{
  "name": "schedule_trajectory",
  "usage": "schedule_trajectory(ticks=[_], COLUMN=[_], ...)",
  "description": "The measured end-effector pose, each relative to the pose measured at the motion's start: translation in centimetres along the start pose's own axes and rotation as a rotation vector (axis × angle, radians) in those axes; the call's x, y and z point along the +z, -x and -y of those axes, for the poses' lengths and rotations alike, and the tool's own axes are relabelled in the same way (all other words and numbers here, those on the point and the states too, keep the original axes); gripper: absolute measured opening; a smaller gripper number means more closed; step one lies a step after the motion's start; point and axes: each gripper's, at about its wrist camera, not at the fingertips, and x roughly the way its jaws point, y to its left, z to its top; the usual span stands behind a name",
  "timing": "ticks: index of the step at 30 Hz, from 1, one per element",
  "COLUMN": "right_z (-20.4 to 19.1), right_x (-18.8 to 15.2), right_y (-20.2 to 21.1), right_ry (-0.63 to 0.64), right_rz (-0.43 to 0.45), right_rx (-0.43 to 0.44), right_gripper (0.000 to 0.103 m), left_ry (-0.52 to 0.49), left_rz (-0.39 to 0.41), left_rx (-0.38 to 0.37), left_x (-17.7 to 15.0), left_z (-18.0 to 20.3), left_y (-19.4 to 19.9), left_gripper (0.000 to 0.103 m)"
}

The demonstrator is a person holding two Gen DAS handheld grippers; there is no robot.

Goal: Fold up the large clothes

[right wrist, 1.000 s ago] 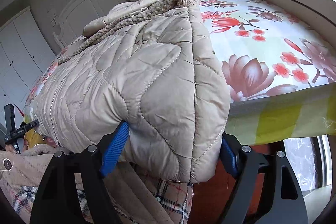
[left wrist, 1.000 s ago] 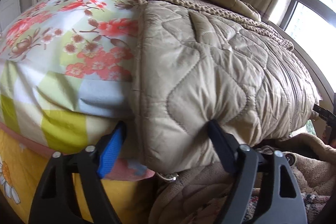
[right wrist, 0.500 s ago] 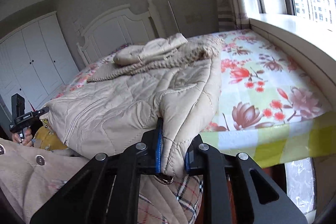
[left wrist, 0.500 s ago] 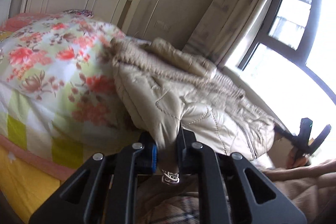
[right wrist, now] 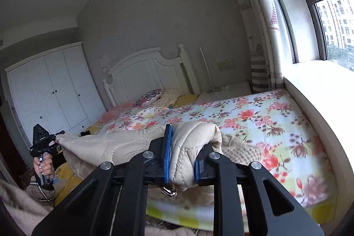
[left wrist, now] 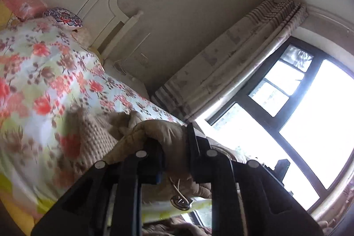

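A beige quilted jacket (right wrist: 110, 147) hangs stretched between both grippers above the bed (right wrist: 254, 116) with the floral sheet. My right gripper (right wrist: 181, 160) is shut on one bottom corner of it, a metal ring dangling below. My left gripper (left wrist: 174, 154) is shut on the other corner of the jacket (left wrist: 168, 132); it also shows in the right wrist view (right wrist: 56, 139) at the far left, held by a hand. The jacket's knitted collar part (left wrist: 97, 136) still rests on the sheet (left wrist: 44, 85).
A white headboard (right wrist: 148, 72) and pillows (right wrist: 152, 95) are at the far end. A white wardrobe (right wrist: 50, 90) stands left. A window sill (right wrist: 320, 90) and curtain (right wrist: 263, 32) run along the right. More clothes (right wrist: 20, 205) lie below, near me.
Both grippers have risen well above the bed, lifting the jacket's lower edge off the sheet. The cameras now look over the whole bed rather than at the jacket up close.
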Motion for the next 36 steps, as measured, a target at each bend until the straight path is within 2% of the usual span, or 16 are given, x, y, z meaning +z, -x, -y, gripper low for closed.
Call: schedule_trajectory(ticks=[5, 9, 11, 13, 15, 16, 17, 21, 26, 28, 29, 30, 32, 33, 34, 36], right_z=[6.5, 12.7, 14.9, 16.0, 16.7, 17.0, 17.2, 17.9, 15.5, 14.5, 14.1, 13.6, 12.0, 10.8, 9.1, 5.2], right_x=[3.6, 1.5, 0.3, -0.1, 0.0, 0.3, 0.6, 2.0, 2.2, 1.0, 0.5, 0.2, 0.9, 1.7, 2.5, 3.6], right_y=[-14.2, -23.2, -24.8, -24.6, -24.0, -23.4, -22.4, -20.1, -23.0, -24.5, -25.1, -24.7, -23.5, -22.8, -22.2, -22.4], right_ry=[-0.145, -0.411, -0.525, -0.570, -0.601, -0.604, -0.600, -0.582, -0.328, -0.233, -0.180, -0.142, -0.103, -0.094, -0.073, 0.002], right_rz=[-0.165, -0.345, -0.382, -0.359, -0.327, -0.296, -0.256, -0.140, -0.368, -0.470, -0.504, -0.512, -0.434, -0.382, -0.333, -0.287], right_rx=[-0.135, -0.136, -0.105, -0.042, 0.034, 0.042, 0.014, 0.006, -0.148, -0.205, -0.263, -0.318, -0.323, -0.298, -0.280, -0.246], right_gripper=[0.020, 0.025, 0.027, 0.030, 0.047, 0.078, 0.099, 0.099, 0.099, 0.098, 0.089, 0.081, 0.077, 0.077, 0.078, 0.090], left_ry=[0.179, 0.413, 0.520, 0.539, 0.539, 0.530, 0.503, 0.280, 0.101, 0.060, 0.040, -0.005, -0.138, -0.211, -0.258, -0.344], left_rz=[-0.113, -0.238, -0.208, -0.114, -0.042, -0.037, -0.045, -0.148, -0.355, -0.406, -0.420, -0.416, -0.323, -0.250, -0.204, -0.137], left_rx=[0.158, 0.305, 0.264, 0.239, 0.217, 0.238, 0.269, 0.405, 0.434, 0.514, 0.567, 0.645, 0.747, 0.770, 0.765, 0.721], left_x=[7.1, 7.5, 7.0, 7.6, 8.5, 8.8, 9.1, 9.4, 6.8, 5.5, 5.0, 4.8, 5.1, 5.3, 5.5, 5.3], left_z=[-6.0, -14.6, -17.5, -18.9, -19.8, -20.0, -20.0, -18.0, -16.0, -15.9, -15.9, -15.5, -12.9, -10.8, -8.8, -4.5], left_y=[-14.0, -22.7, -23.3, -22.0, -20.1, -19.5, -19.1, -19.3, -23.0, -24.6, -25.1, -25.6, -25.2, -24.9, -24.8, -25.4], left_gripper=[0.020, 0.041, 0.059, 0.080, 0.087, 0.087, 0.087, 0.087, 0.087, 0.084, 0.078, 0.064, 0.060, 0.067, 0.082, 0.101])
